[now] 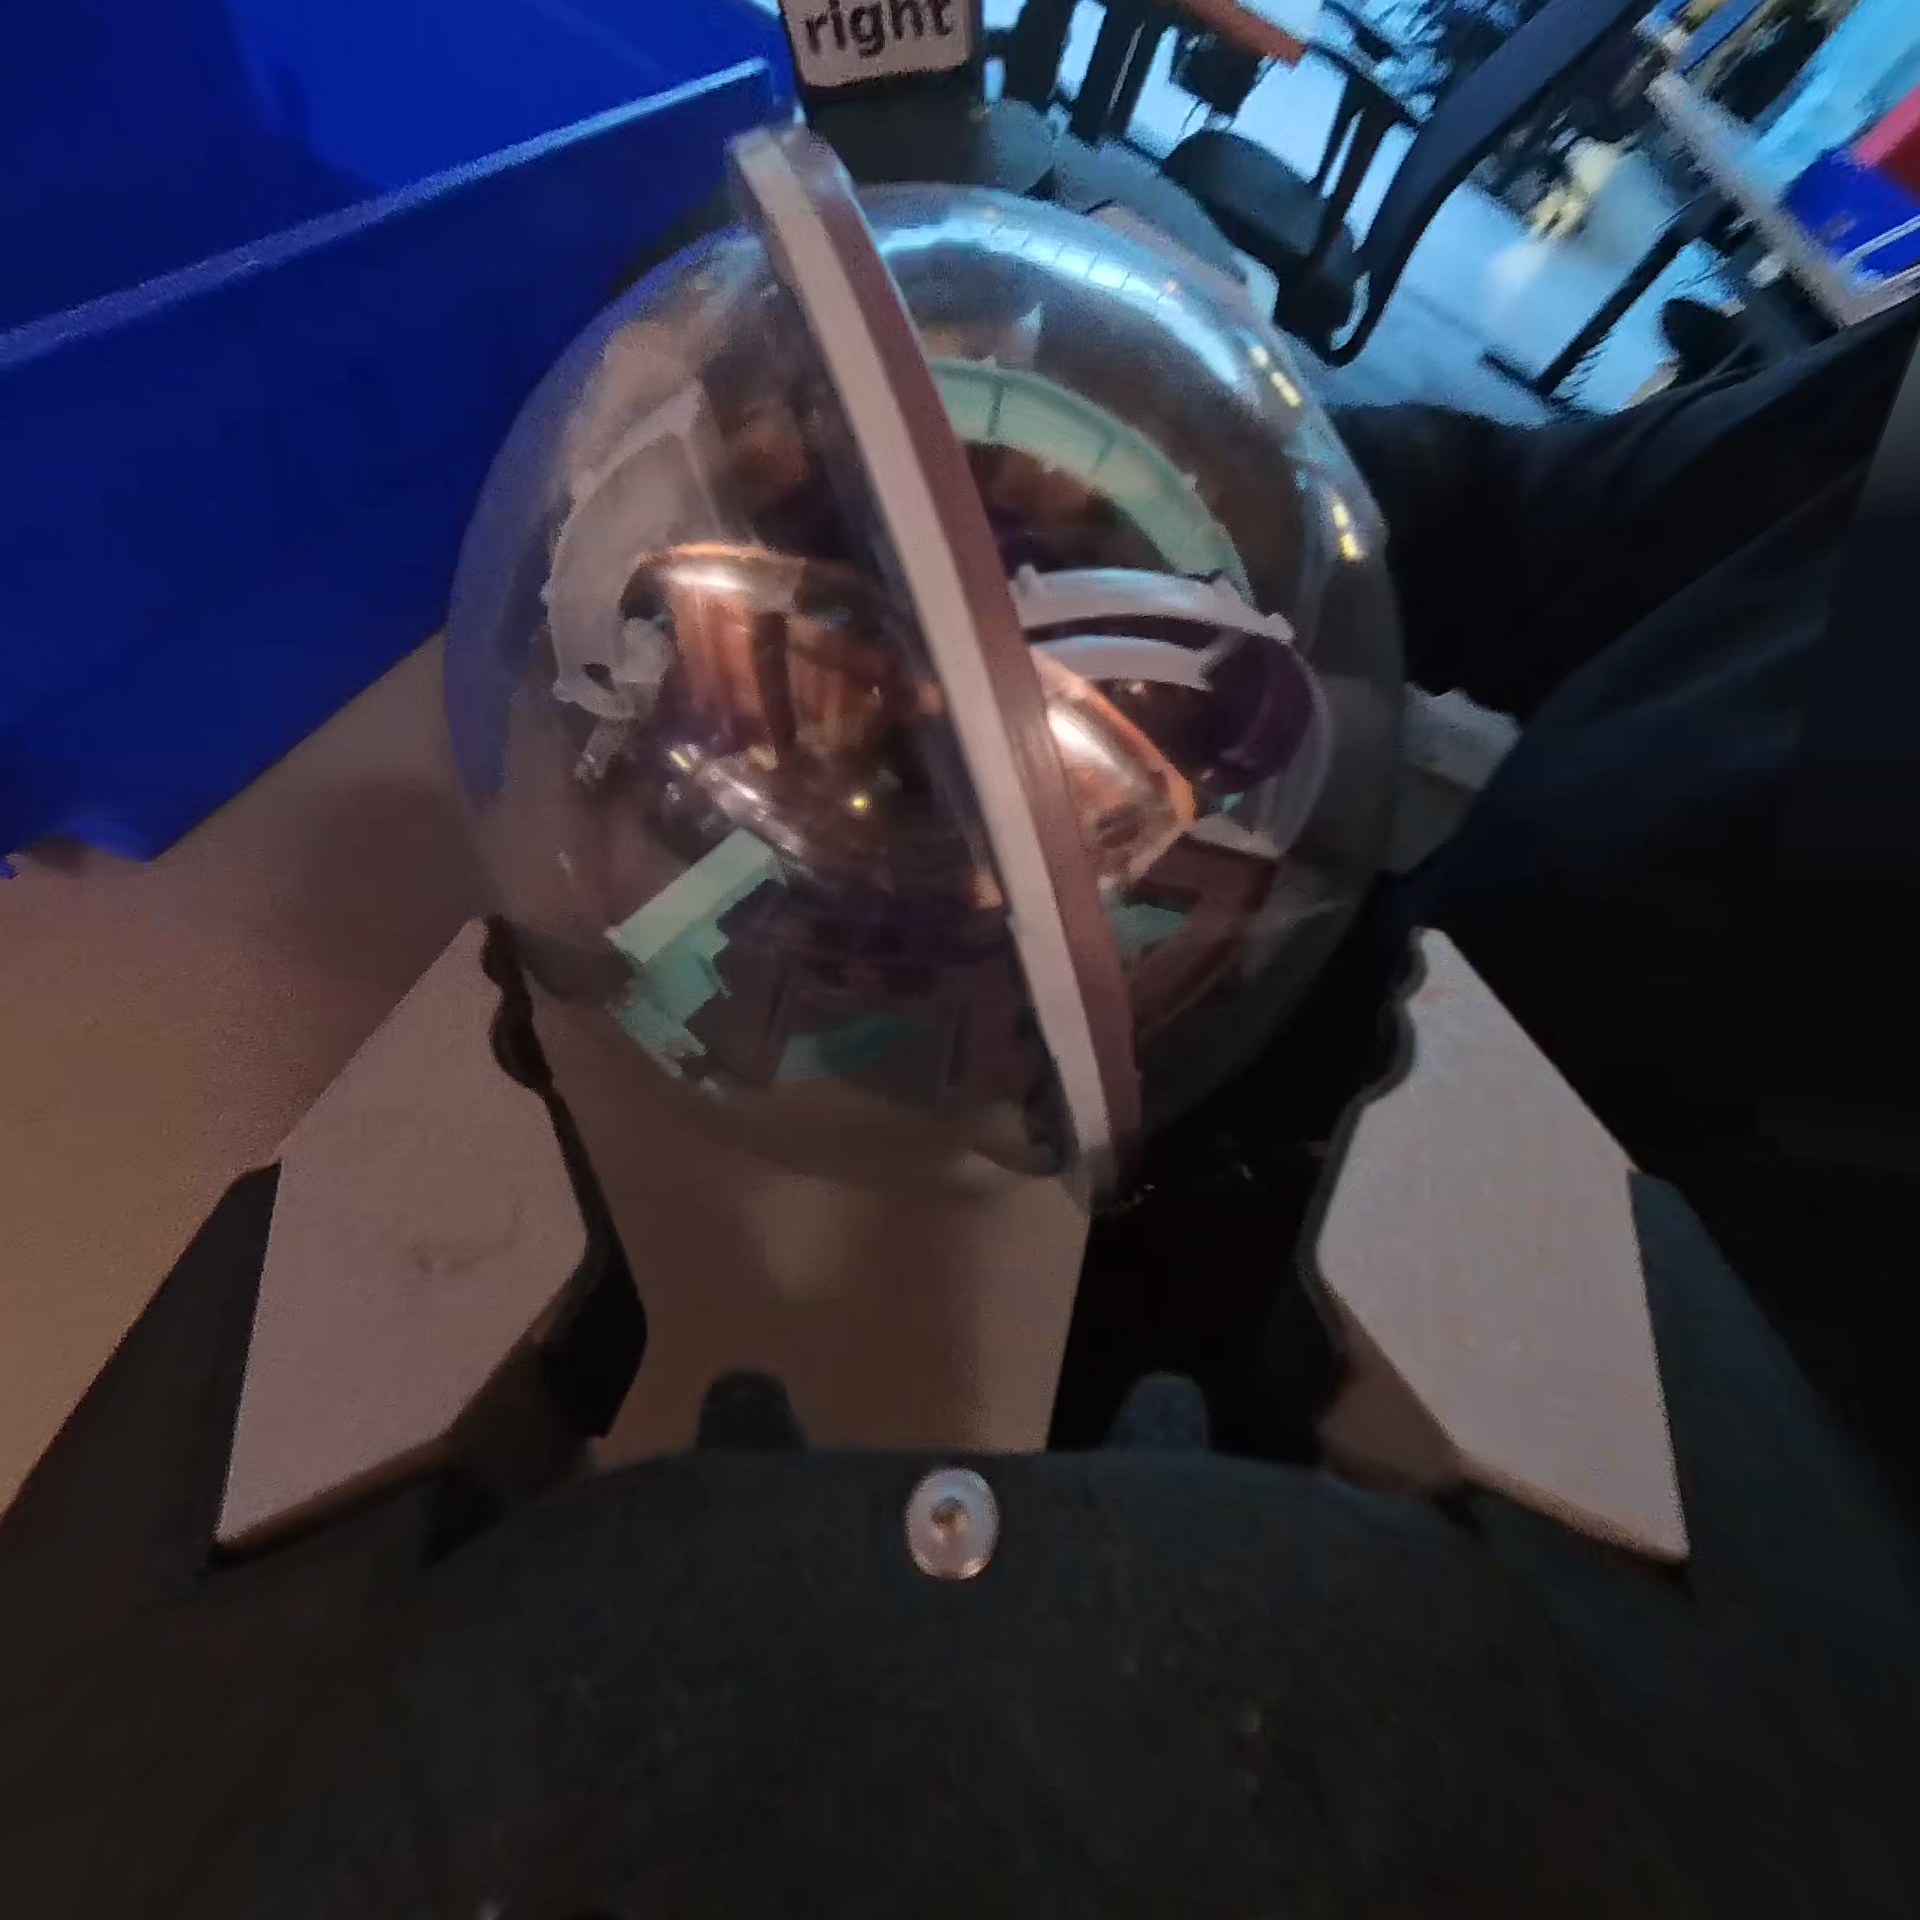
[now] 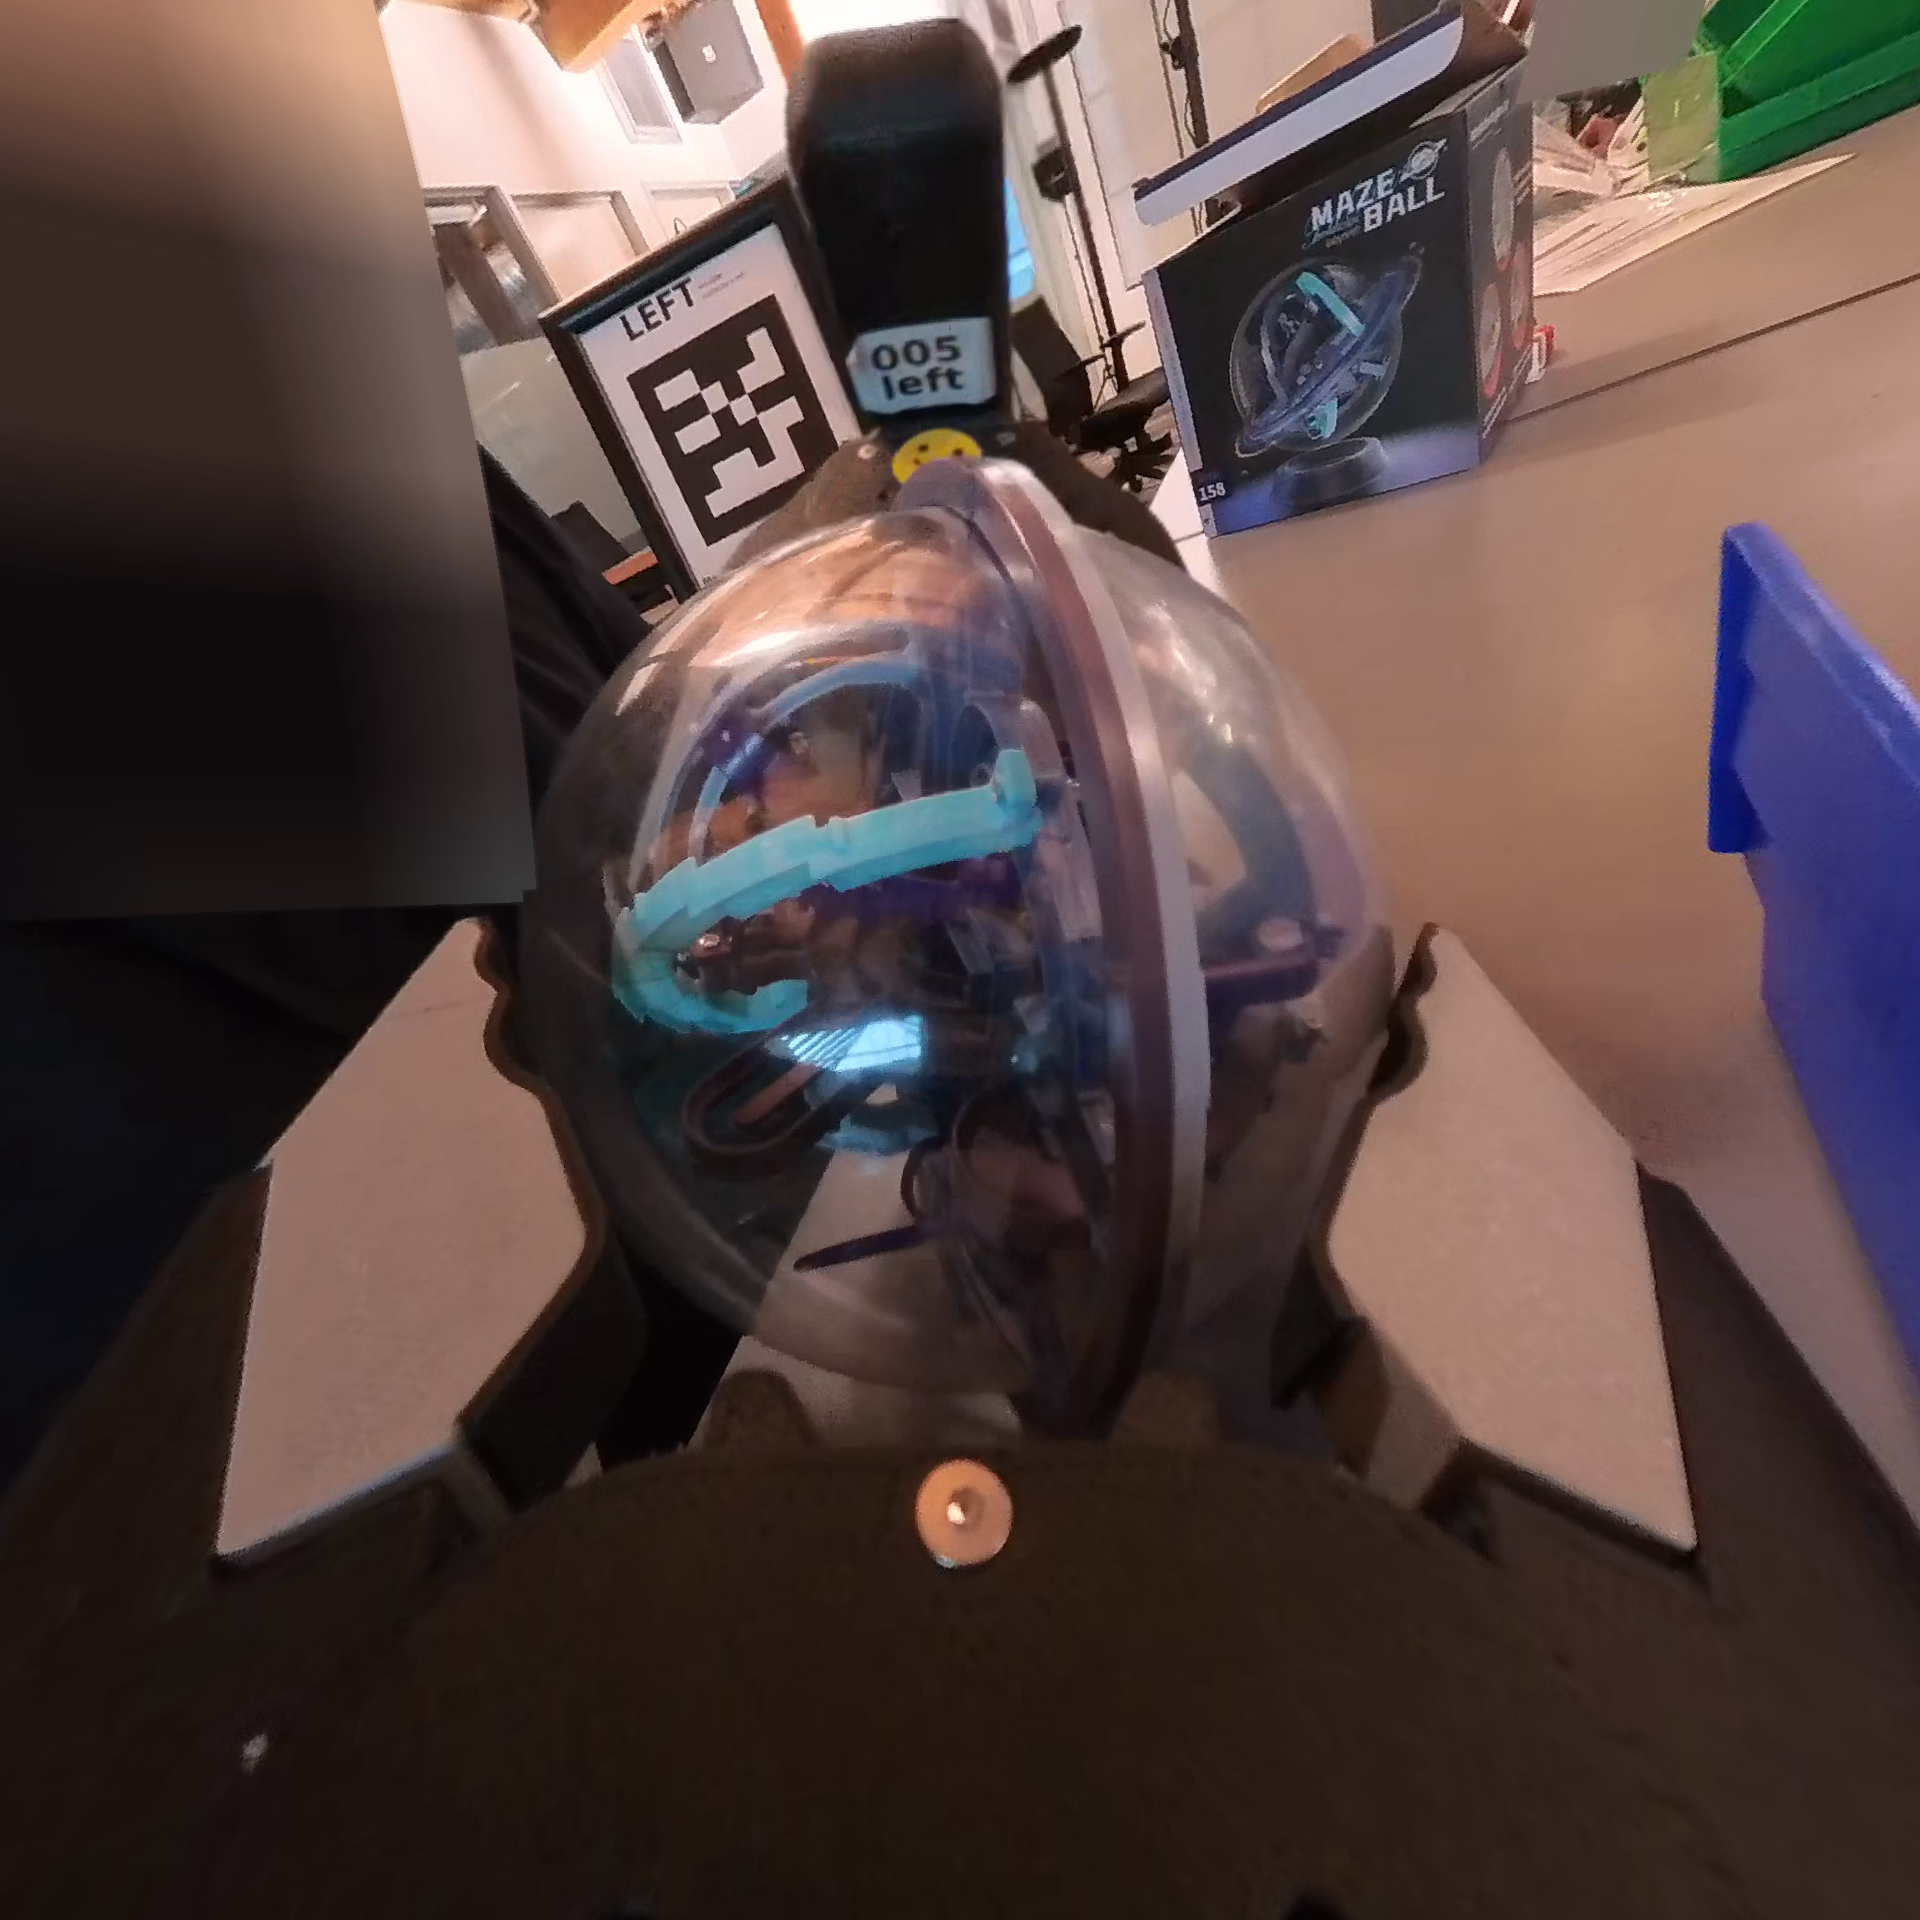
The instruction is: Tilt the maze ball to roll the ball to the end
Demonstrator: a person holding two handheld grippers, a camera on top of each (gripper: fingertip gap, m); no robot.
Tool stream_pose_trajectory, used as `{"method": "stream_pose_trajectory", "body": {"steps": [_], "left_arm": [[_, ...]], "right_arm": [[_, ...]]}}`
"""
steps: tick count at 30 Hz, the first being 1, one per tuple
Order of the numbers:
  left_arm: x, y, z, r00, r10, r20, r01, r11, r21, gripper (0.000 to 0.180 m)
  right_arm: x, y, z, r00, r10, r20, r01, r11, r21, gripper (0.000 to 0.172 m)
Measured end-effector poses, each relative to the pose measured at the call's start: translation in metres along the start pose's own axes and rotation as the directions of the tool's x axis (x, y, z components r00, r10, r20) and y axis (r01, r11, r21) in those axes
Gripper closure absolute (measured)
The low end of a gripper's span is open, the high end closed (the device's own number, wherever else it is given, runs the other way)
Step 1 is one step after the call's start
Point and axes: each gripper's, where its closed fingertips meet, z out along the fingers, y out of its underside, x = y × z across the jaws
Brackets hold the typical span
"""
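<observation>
The maze ball (image 1: 914, 675) is a clear sphere with a grey seam ring and teal, white and purple tracks inside. It is held above the tan table between both grippers, which face each other. My left gripper (image 1: 951, 987) has its fingers (image 1: 509, 997) pressed on the sphere's lower sides. In the right wrist view the maze ball (image 2: 935, 935) fills the centre, and my right gripper (image 2: 951, 987) is closed on it in the same way, fingers (image 2: 1397, 997) against the shell. The left gripper's black body (image 2: 914, 260) rises behind the sphere. The seam ring is tilted. I cannot pick out the small ball inside.
A blue bin (image 1: 312, 416) stands close on the left of the left wrist view and shows at the right edge of the right wrist view (image 2: 1829, 831). The maze ball's dark box (image 2: 1340, 343) stands on the table (image 2: 1558, 675). A person's dark sleeve (image 1: 1662, 727) is to the right.
</observation>
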Motion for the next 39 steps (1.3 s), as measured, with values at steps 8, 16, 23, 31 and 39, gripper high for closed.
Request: {"method": "stream_pose_trajectory", "body": {"steps": [8,16,23,31,39], "left_arm": [[-0.006,0.004,0.011,0.998,0.069,-0.002,-0.069,0.997,-0.016,0.021],[-0.006,0.005,0.008,0.99,0.136,-0.021,-0.137,0.989,-0.058,0.021],[0.007,-0.034,-0.02,0.977,0.183,-0.114,-0.17,0.979,0.114,0.022],[-0.004,-0.022,-0.015,0.97,0.21,-0.127,-0.202,0.977,0.073,0.022],[-0.009,-0.019,-0.013,0.943,0.308,-0.128,-0.308,0.951,0.022,0.022]], "right_arm": [[0.0,0.0,0.001,0.999,0.002,-0.042,-0.002,1.0,0.005,0.015],[-0.003,-0.001,0.003,0.995,-0.041,-0.094,0.04,0.999,-0.01,0.015],[-0.01,0.011,0.021,0.986,-0.098,-0.135,0.091,0.994,-0.061,0.014],[-0.003,0.0,0.017,0.977,-0.09,-0.192,0.091,0.996,-0.005,0.014],[0.0,0.0,0.015,0.951,-0.173,-0.258,0.163,0.985,-0.057,0.014]]}}
